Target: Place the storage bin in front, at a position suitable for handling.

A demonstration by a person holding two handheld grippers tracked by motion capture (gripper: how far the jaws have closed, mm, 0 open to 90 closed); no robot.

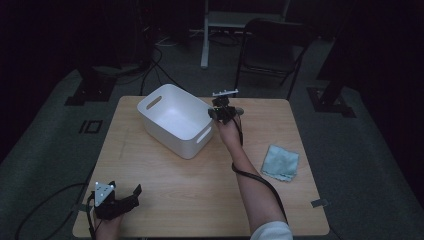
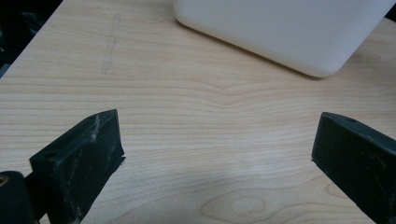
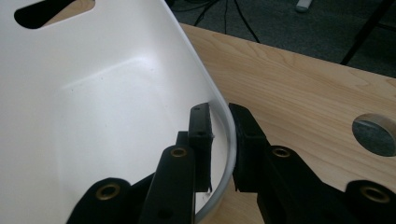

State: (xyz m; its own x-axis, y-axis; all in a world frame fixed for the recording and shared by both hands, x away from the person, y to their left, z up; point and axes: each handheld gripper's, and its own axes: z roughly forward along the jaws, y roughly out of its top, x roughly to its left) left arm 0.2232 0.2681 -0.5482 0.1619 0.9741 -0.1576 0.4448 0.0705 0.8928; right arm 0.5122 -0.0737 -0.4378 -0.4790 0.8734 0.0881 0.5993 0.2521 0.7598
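Dim room, cables and a folding chair (image 1: 270,47) behind a pale wood worktop (image 1: 200,185). White plastic bin (image 1: 172,120) sits left of centre toward the far edge, empty, cut-out handles at both ends. Right tool (image 3: 219,144) is clamped on the bin's rim at a rounded corner, one jaw inside the wall, one outside; whether the pads are biting fully is hard to judge from this close. Bin looks light and stiff but smooth, so a thin-wall pinch could slip or twist; a handle slot would likely be a surer hold. Left tool (image 1: 122,197) rests at the near left corner, jaws spread wide, nothing between them. Folded blue cloth (image 1: 281,162) lies well apart on the right, clear of the bin. Round hole (image 3: 376,135) in the worktop just beside the grip.
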